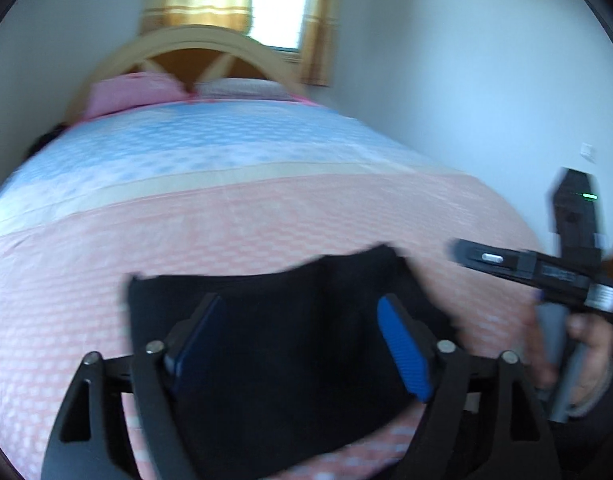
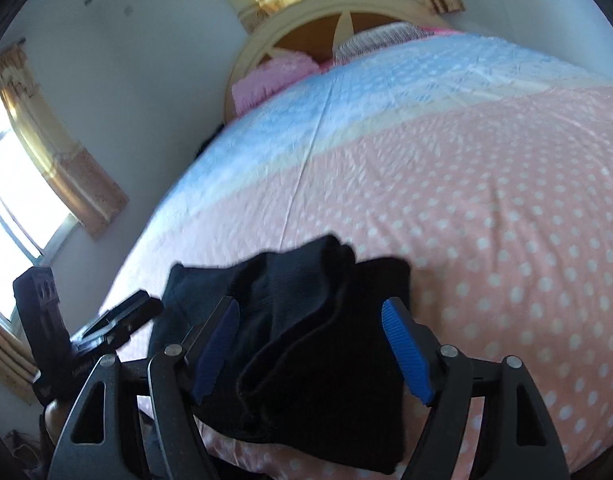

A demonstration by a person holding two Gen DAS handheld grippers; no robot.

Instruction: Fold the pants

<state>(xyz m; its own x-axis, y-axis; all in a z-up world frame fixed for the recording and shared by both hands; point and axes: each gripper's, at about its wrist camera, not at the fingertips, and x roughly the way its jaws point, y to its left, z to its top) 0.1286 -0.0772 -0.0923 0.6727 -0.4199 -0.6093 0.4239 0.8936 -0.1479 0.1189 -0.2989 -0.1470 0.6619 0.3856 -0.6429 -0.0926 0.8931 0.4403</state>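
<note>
Bed: wide mattress under a pink white-dotted cotton cover (image 2: 486, 184), blue band toward the arched wooden headboard (image 1: 186, 46)
Pants: black soft-fabric pants (image 2: 306, 340) lie bunched in a compact stack on the pink cover near the bed's near edge; layers look uneven in the right wrist view
Left gripper (image 1: 302, 348): blue-padded jaws spread wide over the cloth, holding nothing
Right gripper (image 2: 312, 350): jaws likewise wide apart, straddling the raised fold, gripping nothing
Step in hand: probably releasing and tidying the fold
Doing it well: lift clear without snagging fabric, then press loose edges flat and square
</note>
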